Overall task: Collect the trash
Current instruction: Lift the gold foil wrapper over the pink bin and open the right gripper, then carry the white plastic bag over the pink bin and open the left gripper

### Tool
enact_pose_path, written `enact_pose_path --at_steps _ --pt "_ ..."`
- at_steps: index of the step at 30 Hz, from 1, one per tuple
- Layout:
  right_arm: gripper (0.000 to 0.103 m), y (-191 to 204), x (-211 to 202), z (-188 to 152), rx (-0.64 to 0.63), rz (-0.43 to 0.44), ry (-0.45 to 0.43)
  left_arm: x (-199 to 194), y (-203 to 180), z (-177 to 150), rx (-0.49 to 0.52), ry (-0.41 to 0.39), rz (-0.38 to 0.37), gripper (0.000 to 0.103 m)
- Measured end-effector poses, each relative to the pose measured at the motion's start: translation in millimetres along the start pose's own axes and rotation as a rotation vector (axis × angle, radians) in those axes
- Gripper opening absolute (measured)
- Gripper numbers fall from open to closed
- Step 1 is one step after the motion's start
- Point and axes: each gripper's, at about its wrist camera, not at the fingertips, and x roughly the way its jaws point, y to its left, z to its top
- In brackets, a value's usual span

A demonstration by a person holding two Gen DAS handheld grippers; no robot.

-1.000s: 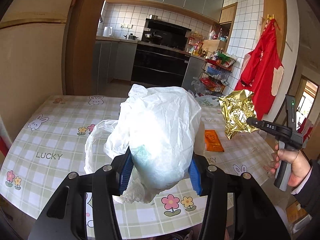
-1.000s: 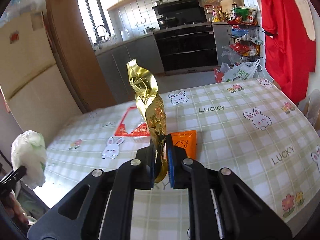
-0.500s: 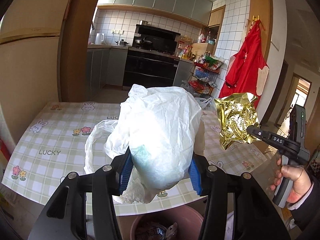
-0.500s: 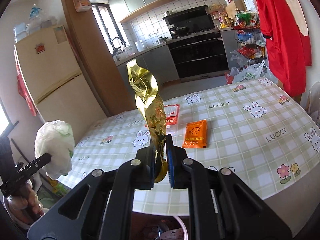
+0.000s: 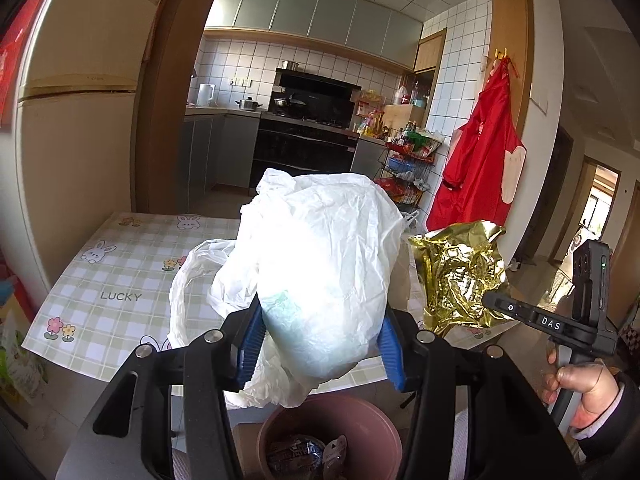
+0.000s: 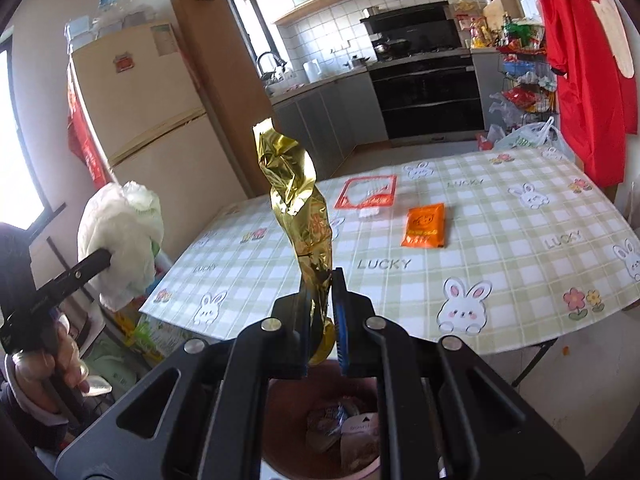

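Observation:
My left gripper [image 5: 320, 344] is shut on a crumpled white plastic bag [image 5: 320, 264], which bulges above the blue pads and hangs below them. My right gripper [image 6: 322, 292] is shut on a crinkled gold foil wrapper [image 6: 298, 204] that stands upright; the same wrapper [image 5: 460, 276] shows at the right of the left wrist view. Both grippers hang off the table's near edge, above a pinkish-brown trash bin [image 5: 384, 416] [image 6: 280, 392] with wrappers inside. An orange sachet [image 6: 425, 226] and a red-framed clear packet [image 6: 367, 196] lie on the checked tablecloth [image 6: 500, 240].
A fridge [image 6: 152, 120] stands left of the table, with boxes and bags on the floor beneath it. Behind the table are kitchen cabinets, a black oven [image 5: 304, 148] and a wire rack [image 5: 404, 172]. A red apron [image 5: 480, 160] hangs on the right wall.
Both grippers have pulled back from over the table and risen, each keeping its load. The trash bin has come into view beneath them.

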Motion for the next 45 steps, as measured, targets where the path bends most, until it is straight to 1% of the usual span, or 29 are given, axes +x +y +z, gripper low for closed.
enact_pose_path --at_steps 6,11,16,28,33,34,35,38,39,40,41,42,44,45 --pt "0.014 15 12 -14 -0.035 0.023 0.083 0 19 -5 -0.058 -0.003 0.012 0.049" --pt "0.014 22 23 -17 -0.052 0.047 0.117 3 28 -5 -0.08 0.0 0.019 0.049" --pt "0.014 27 29 -19 -0.076 0.057 0.142 10 35 -10 -0.098 0.019 0.022 0.049" --pt "0.014 25 31 -27 -0.06 0.09 0.182 10 30 -12 -0.095 0.028 0.016 0.049" --pt "0.019 31 36 -34 -0.072 0.104 0.217 8 30 -13 -0.089 0.025 0.012 0.049" --pt "0.023 31 37 -34 -0.075 0.107 0.224 7 31 -13 -0.089 0.024 0.012 0.049" --pt "0.031 32 38 -35 -0.077 0.11 0.227 7 31 -13 -0.089 0.024 0.011 0.049" --pt "0.04 35 39 -36 -0.076 0.136 0.234 7 32 -14 -0.089 0.024 0.01 0.049" --pt "0.041 36 39 -36 -0.076 0.139 0.237 7 31 -14 -0.088 0.025 0.008 0.049" --pt "0.047 36 40 -36 -0.075 0.139 0.24 8 31 -15 -0.088 0.028 0.006 0.049" --pt "0.055 36 41 -36 -0.072 0.137 0.24 8 31 -15 -0.087 0.031 0.005 0.049" --pt "0.06 35 41 -36 -0.068 0.134 0.24 9 31 -16 -0.087 0.034 0.003 0.049" --pt "0.078 35 41 -35 -0.062 0.123 0.231 9 31 -18 -0.085 0.039 0.0 0.049" --pt "0.082 35 40 -35 -0.061 0.116 0.223 10 31 -19 -0.084 0.042 -0.003 0.049"
